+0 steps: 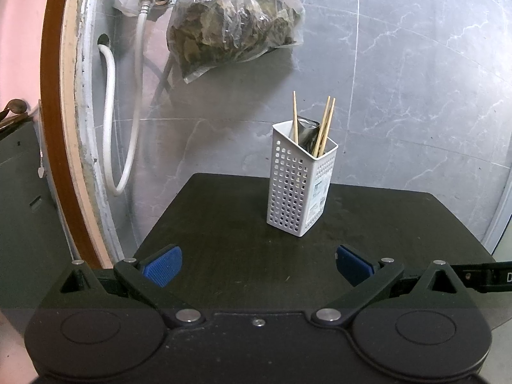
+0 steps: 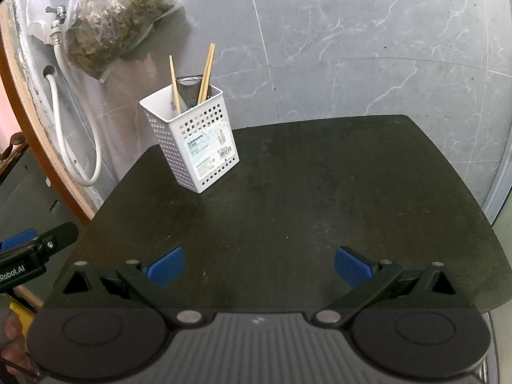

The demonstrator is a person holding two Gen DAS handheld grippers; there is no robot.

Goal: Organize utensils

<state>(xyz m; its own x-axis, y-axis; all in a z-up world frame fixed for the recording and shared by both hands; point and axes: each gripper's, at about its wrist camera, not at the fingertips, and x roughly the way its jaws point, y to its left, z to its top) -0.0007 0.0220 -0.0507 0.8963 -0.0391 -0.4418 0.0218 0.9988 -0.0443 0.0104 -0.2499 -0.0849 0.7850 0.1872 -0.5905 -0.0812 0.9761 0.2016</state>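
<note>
The white perforated plastic utensil holder [image 1: 300,179] stands upright on the dark square table [image 1: 224,224], ahead of the left tool [image 1: 257,267] and a little to its right. From the right tool [image 2: 259,267] it is ahead and to the left. Inside it lean three thin wooden chopsticks [image 1: 323,128] and a flat metal utensil [image 2: 188,91]. Both tools are wide open and hold nothing. No loose utensil lies on the table surface that is visible, so I judge the organizing is finished or almost finished.

"Tableware Case" on white holder [image 2: 204,147], "Robot.AI" on left claw [image 2: 19,256]
</note>
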